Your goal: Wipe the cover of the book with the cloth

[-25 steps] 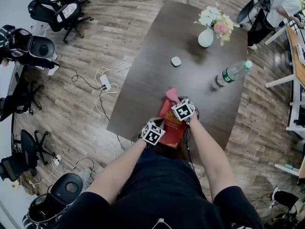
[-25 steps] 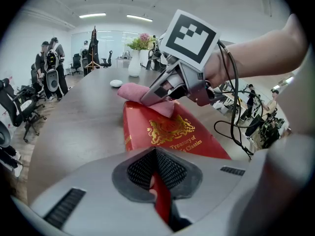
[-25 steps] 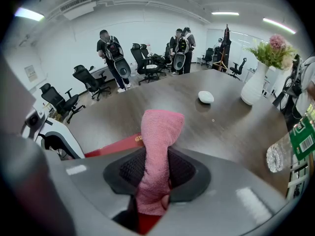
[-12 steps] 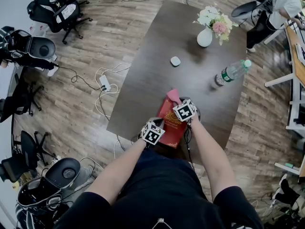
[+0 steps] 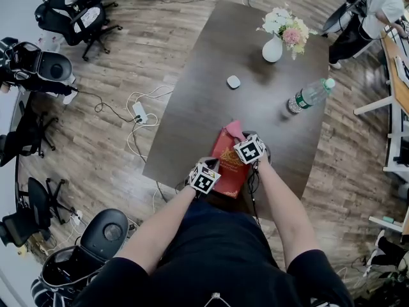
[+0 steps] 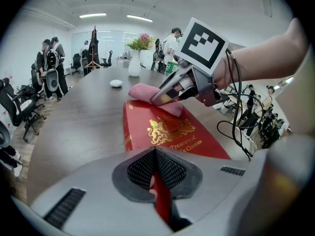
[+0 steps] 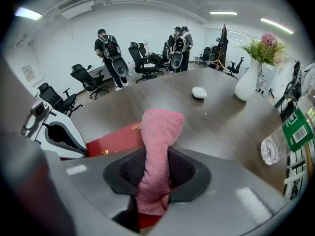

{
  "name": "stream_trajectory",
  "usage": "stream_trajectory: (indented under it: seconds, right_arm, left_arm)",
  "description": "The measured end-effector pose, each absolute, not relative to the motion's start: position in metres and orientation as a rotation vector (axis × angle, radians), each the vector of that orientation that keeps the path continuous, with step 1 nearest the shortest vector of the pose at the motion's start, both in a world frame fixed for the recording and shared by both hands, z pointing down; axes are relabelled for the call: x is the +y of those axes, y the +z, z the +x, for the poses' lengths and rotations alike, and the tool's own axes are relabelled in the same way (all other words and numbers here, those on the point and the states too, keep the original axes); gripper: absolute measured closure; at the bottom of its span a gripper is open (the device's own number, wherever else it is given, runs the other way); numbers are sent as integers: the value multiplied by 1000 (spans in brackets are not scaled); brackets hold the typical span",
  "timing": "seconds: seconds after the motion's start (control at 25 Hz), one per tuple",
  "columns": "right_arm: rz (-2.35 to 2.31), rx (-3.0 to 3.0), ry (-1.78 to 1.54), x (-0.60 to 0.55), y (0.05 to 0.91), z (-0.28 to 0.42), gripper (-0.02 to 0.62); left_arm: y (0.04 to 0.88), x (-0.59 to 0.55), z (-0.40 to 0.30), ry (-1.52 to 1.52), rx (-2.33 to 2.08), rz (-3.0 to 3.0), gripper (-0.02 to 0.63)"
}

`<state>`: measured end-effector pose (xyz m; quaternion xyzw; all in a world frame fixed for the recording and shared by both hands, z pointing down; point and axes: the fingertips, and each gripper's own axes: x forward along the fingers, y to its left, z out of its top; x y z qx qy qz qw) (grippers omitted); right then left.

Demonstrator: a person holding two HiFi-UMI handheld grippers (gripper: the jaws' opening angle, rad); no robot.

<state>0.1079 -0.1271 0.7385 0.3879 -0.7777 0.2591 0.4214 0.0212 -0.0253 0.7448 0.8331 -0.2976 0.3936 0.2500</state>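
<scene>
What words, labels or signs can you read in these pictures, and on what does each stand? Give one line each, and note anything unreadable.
"Treasury of" and "Classics": gold lettering below a gold crest on the red book cover; nothing more is legible.
Green label on the plastic bottle: print too blurred to read.
Square marker on the right gripper: a black-and-white pattern, no letters.

A dark wooden table [image 5: 211, 82] stands on a plank floor, with a white vase of flowers [image 5: 272, 50] at its far end. A small pale puck [image 5: 234, 82] lies near the middle and a water bottle [image 5: 309, 96] lies on the right. Black office chairs [image 5: 77, 18] stand far left, and a power strip [image 5: 140, 112] with cables lies on the floor left of the table.
</scene>
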Motion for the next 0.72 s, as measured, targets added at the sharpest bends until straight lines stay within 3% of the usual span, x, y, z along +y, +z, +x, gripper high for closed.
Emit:
stream_trajectory:
  seconds: [0.72]
  right_arm:
    - [1018,-1942,636,-123,730,127,476]
  left_arm:
    - [741,-25,22,1078,-815,2266,611]
